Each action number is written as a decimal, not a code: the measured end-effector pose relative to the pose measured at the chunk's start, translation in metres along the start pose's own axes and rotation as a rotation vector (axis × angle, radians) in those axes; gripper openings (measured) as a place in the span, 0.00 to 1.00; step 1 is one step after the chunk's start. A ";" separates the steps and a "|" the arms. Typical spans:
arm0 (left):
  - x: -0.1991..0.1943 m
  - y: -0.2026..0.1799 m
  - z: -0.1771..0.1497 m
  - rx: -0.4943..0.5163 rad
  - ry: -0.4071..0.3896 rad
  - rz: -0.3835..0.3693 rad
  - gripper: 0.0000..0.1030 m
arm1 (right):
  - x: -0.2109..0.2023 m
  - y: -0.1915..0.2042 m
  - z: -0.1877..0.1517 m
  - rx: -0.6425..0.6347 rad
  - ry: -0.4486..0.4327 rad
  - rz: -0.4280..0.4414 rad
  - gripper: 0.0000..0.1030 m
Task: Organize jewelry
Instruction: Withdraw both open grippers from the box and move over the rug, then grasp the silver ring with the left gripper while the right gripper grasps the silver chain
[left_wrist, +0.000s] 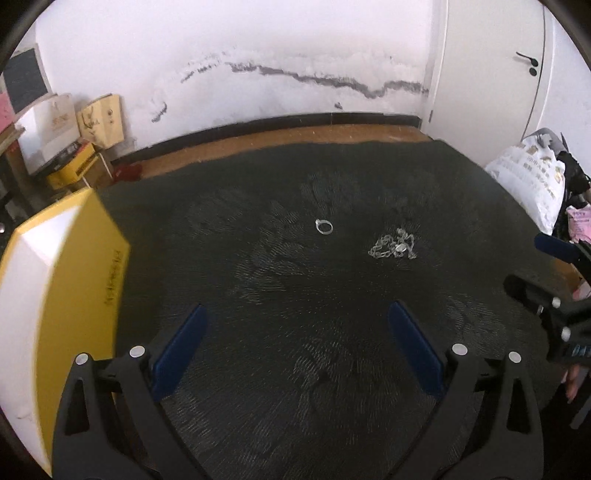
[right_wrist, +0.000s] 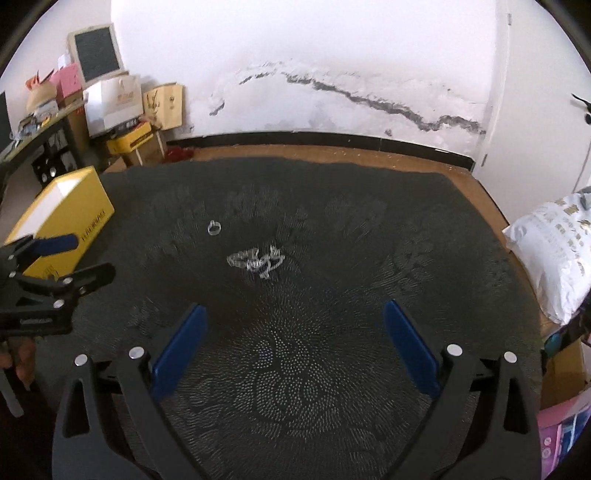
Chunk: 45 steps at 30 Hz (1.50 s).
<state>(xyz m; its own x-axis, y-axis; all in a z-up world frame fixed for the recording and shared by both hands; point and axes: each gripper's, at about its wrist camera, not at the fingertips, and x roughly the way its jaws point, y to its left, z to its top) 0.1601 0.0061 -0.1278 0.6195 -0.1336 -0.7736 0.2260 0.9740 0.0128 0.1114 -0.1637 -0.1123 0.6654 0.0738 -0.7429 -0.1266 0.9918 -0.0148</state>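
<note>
The dark patterned surface (right_wrist: 332, 369) spreads under both tongs. A yellow box (left_wrist: 74, 295), its side lettering too blurred to read, lies left of the left tongs (left_wrist: 295, 321). Ahead of the right tongs (right_wrist: 291, 321), both pairs released and empty, lie the tangled chain (right_wrist: 256, 261) and the ring (right_wrist: 214, 227), nothing blocking them.

Ring (left_wrist: 324, 226), tangled chain (left_wrist: 394, 248) on dark mat (left_wrist: 258, 206) — yellow box (left_wrist: 62, 295) left

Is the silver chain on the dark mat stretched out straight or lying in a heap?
In a heap. The silver chain lies bunched in tangled loops on the dark patterned mat, apart from the small silver ring.
</note>
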 end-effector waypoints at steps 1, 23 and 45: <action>0.012 0.000 0.000 -0.004 0.014 -0.008 0.93 | 0.010 0.002 -0.001 -0.016 0.011 0.003 0.91; 0.138 -0.003 0.049 0.037 0.044 -0.020 0.93 | 0.120 0.006 0.019 -0.090 0.106 0.085 0.91; 0.133 -0.024 0.055 0.114 -0.007 -0.034 0.44 | 0.137 0.018 0.044 -0.169 0.082 0.168 0.64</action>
<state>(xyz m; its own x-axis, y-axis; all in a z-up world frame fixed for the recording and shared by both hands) 0.2787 -0.0451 -0.1962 0.6148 -0.1678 -0.7706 0.3305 0.9420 0.0585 0.2328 -0.1313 -0.1846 0.5638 0.2204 -0.7960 -0.3556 0.9346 0.0069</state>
